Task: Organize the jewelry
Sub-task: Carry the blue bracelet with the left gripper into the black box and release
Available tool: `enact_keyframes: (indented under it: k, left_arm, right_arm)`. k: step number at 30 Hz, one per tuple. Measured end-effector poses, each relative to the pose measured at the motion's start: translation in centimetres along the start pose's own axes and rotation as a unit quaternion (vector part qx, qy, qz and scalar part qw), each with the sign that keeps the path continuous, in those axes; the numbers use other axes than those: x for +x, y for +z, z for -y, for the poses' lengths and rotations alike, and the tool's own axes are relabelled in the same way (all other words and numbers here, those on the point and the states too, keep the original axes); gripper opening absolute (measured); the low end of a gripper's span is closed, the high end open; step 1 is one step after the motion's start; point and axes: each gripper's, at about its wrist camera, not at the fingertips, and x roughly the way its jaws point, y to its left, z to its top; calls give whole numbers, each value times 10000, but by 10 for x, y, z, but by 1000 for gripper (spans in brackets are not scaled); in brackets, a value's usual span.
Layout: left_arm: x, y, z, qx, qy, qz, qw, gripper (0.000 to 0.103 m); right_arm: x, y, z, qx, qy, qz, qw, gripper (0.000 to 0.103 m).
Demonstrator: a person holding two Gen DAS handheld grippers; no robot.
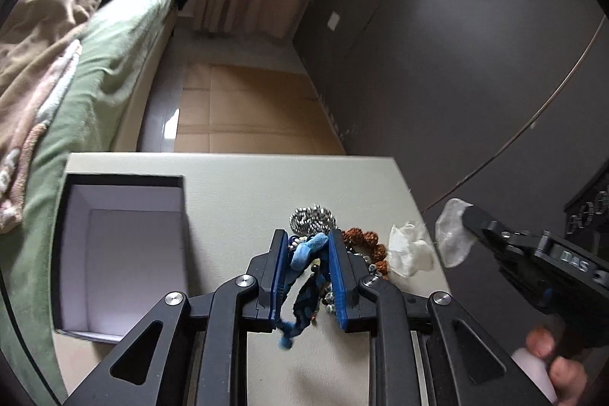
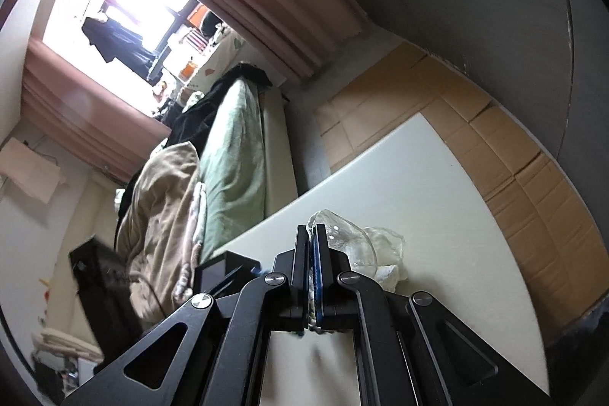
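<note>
A pile of jewelry lies on the white table [image 1: 236, 193]: a silver bead chain [image 1: 313, 217], brown beads [image 1: 361, 239] and crumpled clear plastic bags [image 1: 409, 250]. My left gripper [image 1: 304, 242] is shut on a blue tasselled necklace [image 1: 306, 276], which hangs between its blue pads above the table. An open box [image 1: 125, 246] with a white inside stands at the left. My right gripper [image 2: 314, 233] is shut on a clear plastic bag [image 2: 352, 238], held above the table at the right; it also shows in the left wrist view [image 1: 455, 238].
A bed with a green cover [image 1: 95, 75] runs along the table's left side. Cardboard sheets [image 1: 247, 113] cover the floor beyond the far edge. A grey wall [image 1: 456, 44] stands at the right. More clear bags [image 2: 386, 253] lie under the right gripper.
</note>
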Motion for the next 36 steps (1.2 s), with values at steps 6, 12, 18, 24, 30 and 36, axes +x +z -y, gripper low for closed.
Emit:
enact_keyframes:
  k: [6, 12, 18, 24, 30, 36]
  left_arm:
    - [-31, 8, -18, -162, 3, 419, 9990, 22]
    - [-59, 12, -38, -246, 88, 742, 9969, 22]
    - [-84, 15, -49, -242, 92, 1045, 9942, 22]
    - [-99, 15, -62, -314, 219, 1237, 9916, 22]
    - [-108, 19, -82, -527, 377, 1365, 9885, 22]
    - [-112, 20, -106, -720, 493, 1398, 9863, 22]
  right_arm:
    - [2, -9, -25, -236, 132, 81, 9996, 3]
    - [11, -15, -49, -423, 607, 14, 9973, 3]
    - [21, -22, -77, -615, 952, -33, 9936, 3]
    - [31, -33, -106, -785, 1403, -130, 9869, 3]
    - [47, -45, -122, -775, 1868, -325, 9788, 3]
    - [67, -60, -138, -845, 1974, -523, 9753, 3]
